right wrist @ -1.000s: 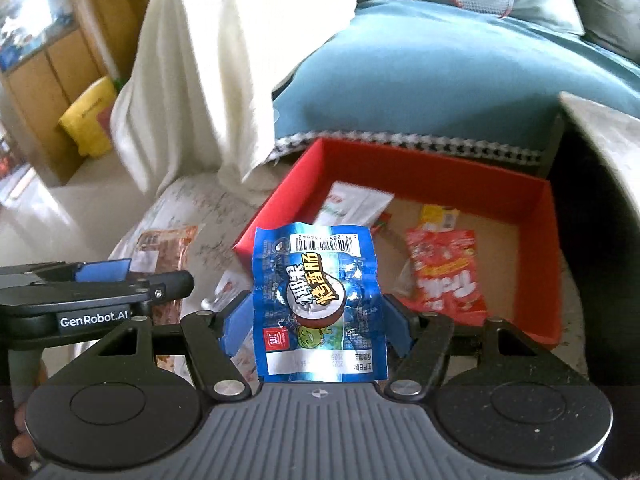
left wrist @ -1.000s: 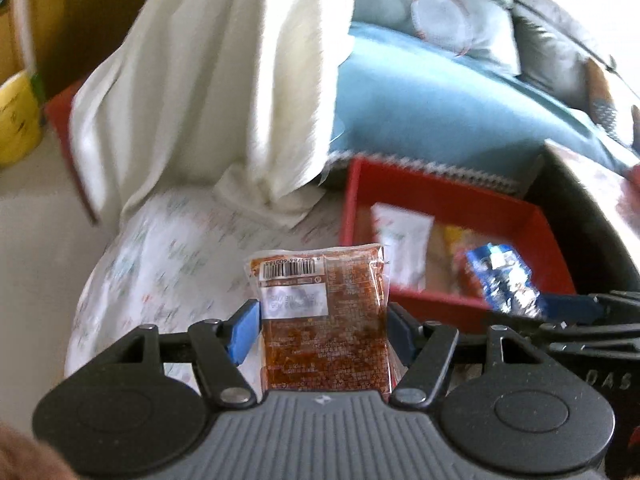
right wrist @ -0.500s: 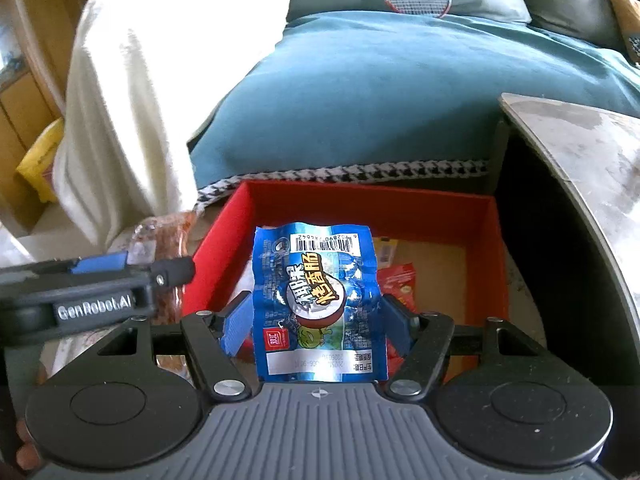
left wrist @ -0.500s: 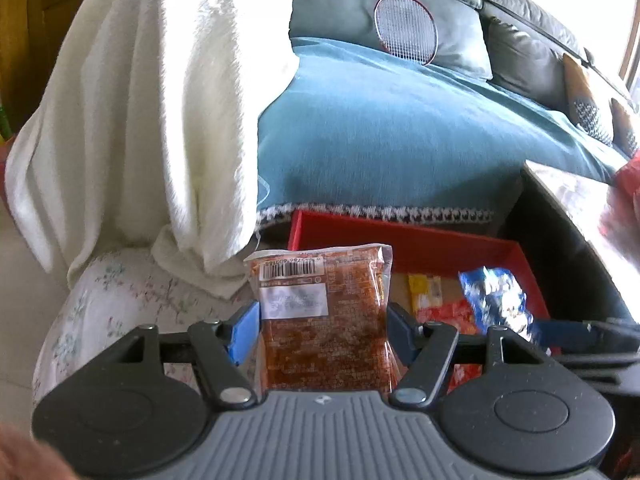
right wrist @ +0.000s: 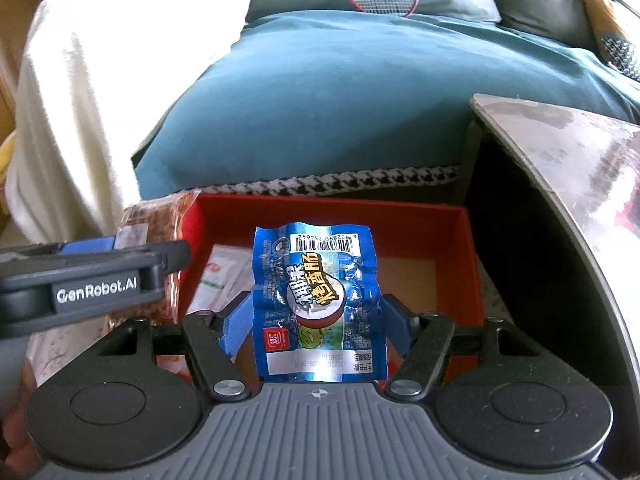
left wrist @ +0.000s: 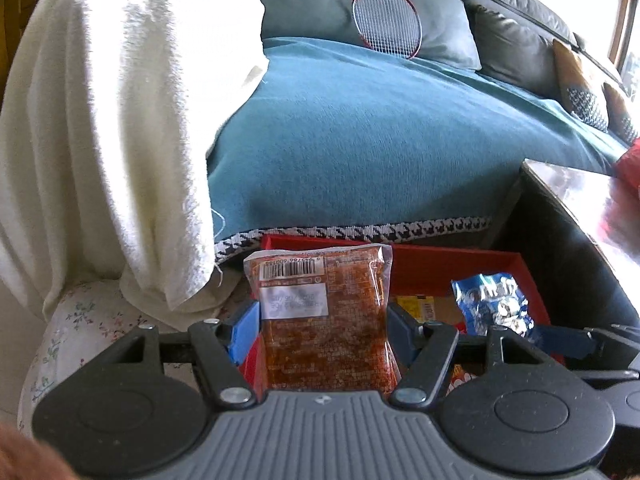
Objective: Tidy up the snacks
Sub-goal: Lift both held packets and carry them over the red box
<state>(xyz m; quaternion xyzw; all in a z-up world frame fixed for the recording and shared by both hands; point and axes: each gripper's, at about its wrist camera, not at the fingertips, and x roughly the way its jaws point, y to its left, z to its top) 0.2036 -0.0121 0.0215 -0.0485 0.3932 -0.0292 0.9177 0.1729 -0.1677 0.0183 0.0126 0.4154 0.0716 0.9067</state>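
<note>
My left gripper [left wrist: 322, 322] is shut on a brown snack packet [left wrist: 324, 320] with a barcode on top, held upright at the left rim of the red box [left wrist: 440, 264]. My right gripper [right wrist: 316, 320] is shut on a blue snack packet [right wrist: 318, 300], held upright over the red box [right wrist: 400, 216]. The blue packet also shows in the left wrist view [left wrist: 492, 304]. The left gripper [right wrist: 92, 280] and its brown packet [right wrist: 160, 220] show at the left of the right wrist view. A white packet [right wrist: 218, 276] lies in the box.
The box sits on a floral cloth [left wrist: 80, 328] in front of a teal-covered sofa [left wrist: 380, 140]. A white towel [left wrist: 100, 120] hangs at the left. A grey table top [right wrist: 560, 160] stands close to the right of the box. A racket [left wrist: 386, 24] leans on the cushions.
Both grippers have moved forward and to the right toward the red box, each still holding its packet. The box is now closer and partly under the grippers.
</note>
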